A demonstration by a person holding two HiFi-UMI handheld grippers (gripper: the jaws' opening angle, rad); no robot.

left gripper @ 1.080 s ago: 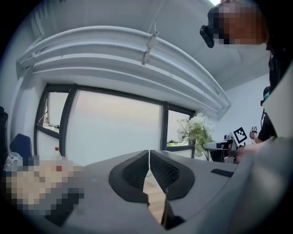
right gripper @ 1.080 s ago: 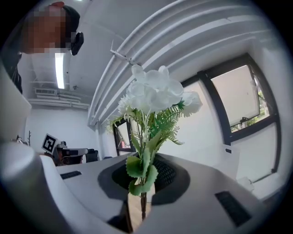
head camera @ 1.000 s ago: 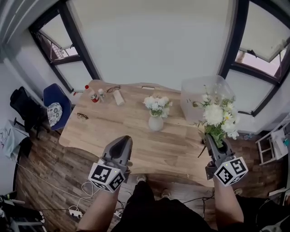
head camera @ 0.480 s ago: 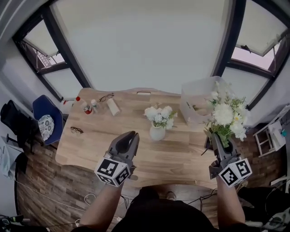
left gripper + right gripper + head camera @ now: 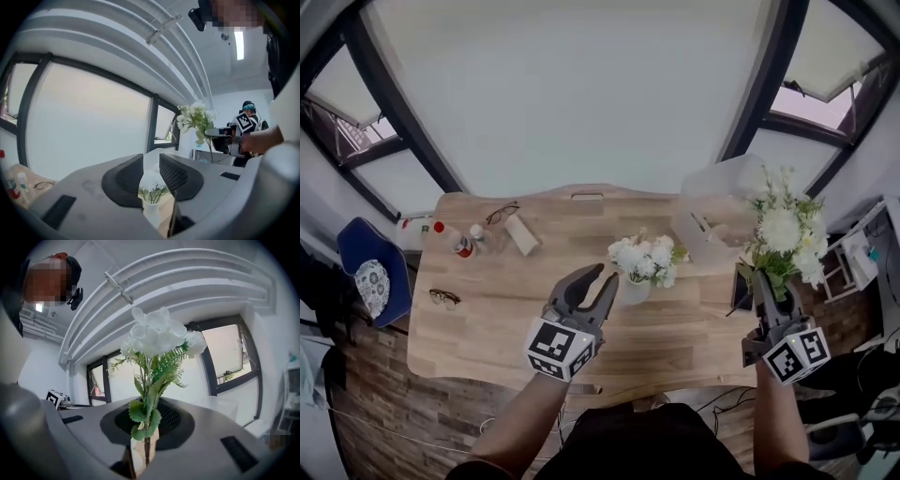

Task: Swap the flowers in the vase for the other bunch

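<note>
A white vase (image 5: 630, 292) with a small bunch of white flowers (image 5: 644, 260) stands mid-table. My left gripper (image 5: 607, 276) is just left of the vase, its jaws opening with nothing gripped. Along those jaws (image 5: 151, 169) I see the vase (image 5: 151, 212) and its flowers (image 5: 152, 188) ahead in the gap. My right gripper (image 5: 763, 284) is shut on the stems of the other bunch (image 5: 785, 234), held upright over the table's right end. White blooms (image 5: 159, 333) rise above the right gripper (image 5: 148, 427), with the stems (image 5: 147, 446) clamped between its pads.
A wooden table (image 5: 497, 319) carries a clear plastic box (image 5: 719, 202) at the back right, bottles (image 5: 450, 240), two pairs of glasses (image 5: 442, 298) and a dark flat object (image 5: 741, 287). A blue chair (image 5: 370, 278) stands at the left. Windows lie beyond the table.
Both hands have moved forward over the table. The left gripper came up beside the vase and its jaws went from shut to open. The right gripper kept its bunch.
</note>
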